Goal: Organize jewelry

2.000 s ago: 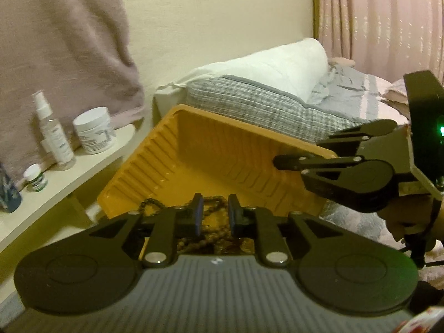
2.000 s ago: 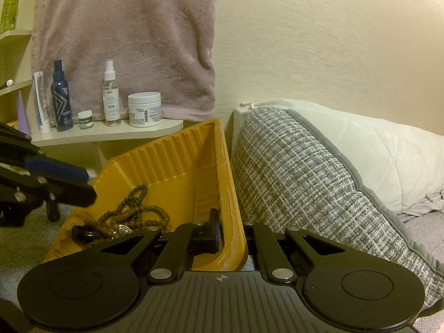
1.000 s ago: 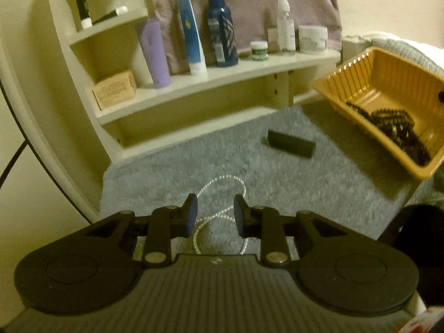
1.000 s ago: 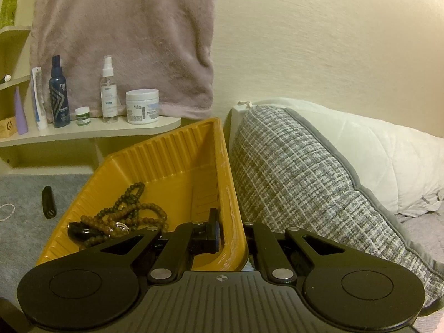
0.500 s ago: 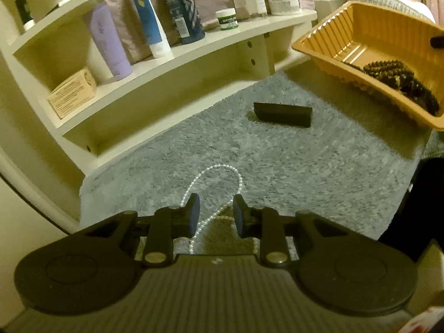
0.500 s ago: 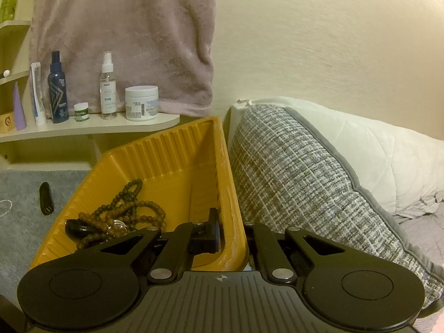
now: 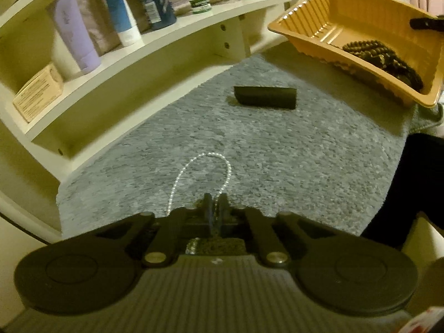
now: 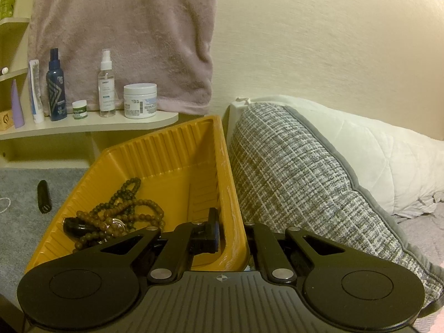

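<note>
A white pearl necklace [image 7: 204, 156] lies in a loop on the grey carpet [image 7: 291, 166]. My left gripper [image 7: 215, 204] points down at it, its jaws closing tight on the near end of the strand. The yellow ribbed tray [image 8: 166, 149] is tilted and holds brown bead strings [image 8: 125, 208] and a dark piece. My right gripper [image 8: 231, 230] is shut on the tray's right wall, one finger [image 8: 213, 229] inside and the other hidden outside. In the left wrist view the tray [image 7: 347, 8] hangs at upper right with the beads [image 7: 380, 55] inside.
A black oblong case [image 7: 265, 97] lies on the carpet between necklace and tray. Curved cream shelves [image 7: 166, 44] carry bottles, tubes and jars. A grey woven cushion [image 8: 305, 188] and white pillow [image 8: 374, 149] lie right of the tray. A pink towel [image 8: 125, 27] hangs above.
My left gripper swung away from the tray, sank toward the carpet and closed on the pearl strand. The right gripper and tray have stayed put.
</note>
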Demonstrator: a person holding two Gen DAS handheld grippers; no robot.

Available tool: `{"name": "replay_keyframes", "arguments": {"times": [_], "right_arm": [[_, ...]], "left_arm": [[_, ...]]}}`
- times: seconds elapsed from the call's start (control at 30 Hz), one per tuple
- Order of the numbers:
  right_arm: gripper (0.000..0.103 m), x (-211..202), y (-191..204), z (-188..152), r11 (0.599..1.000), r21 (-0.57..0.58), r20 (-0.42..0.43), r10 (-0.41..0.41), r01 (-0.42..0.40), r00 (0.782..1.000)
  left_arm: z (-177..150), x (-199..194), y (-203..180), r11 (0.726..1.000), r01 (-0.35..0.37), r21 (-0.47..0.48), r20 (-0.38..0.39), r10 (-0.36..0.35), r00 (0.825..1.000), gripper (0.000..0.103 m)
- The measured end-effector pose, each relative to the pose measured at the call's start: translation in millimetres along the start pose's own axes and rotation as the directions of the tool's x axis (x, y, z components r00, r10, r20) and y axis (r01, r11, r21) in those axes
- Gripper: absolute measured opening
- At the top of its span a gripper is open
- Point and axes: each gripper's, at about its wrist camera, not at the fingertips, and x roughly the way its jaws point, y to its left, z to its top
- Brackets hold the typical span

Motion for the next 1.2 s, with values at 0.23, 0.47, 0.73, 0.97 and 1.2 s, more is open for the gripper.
{"name": "replay_keyframes", "arguments": {"times": [0.23,0.47,0.73,0.97,1.2], "right_arm": [[0.005,0,0,0,1.000,-0.001,0.002,-0.001,0.001,1.000],[0.005,0,0,1,1.000,0.000,0.003,0.000,0.000,1.000],[0.005,-1,1,2,1.000,0.001,0.007,0.004,-0.004,1.000],[0.005,-3,2,2,1.000,0.006,0.013,0.009,-0.009,1.000],[0.005,-4,2,3,1.000,0.011,0.017,0.014,-0.014,1.000]], "left_arm": [[6,-19,0,0.998,-0.057,0.001,0.046,0.057,0.997,0.002],[28,-45,9,0.995,-0.101,-0.017,0.091,0.102,0.991,0.002],[55,-66,13,0.990,-0.141,-0.017,0.132,0.142,0.981,0.002],[77,-81,10,0.989,-0.146,-0.006,0.168,0.145,0.975,0.002],[99,-94,1,0.991,-0.133,0.010,0.206,0.129,0.970,0.002]]}}
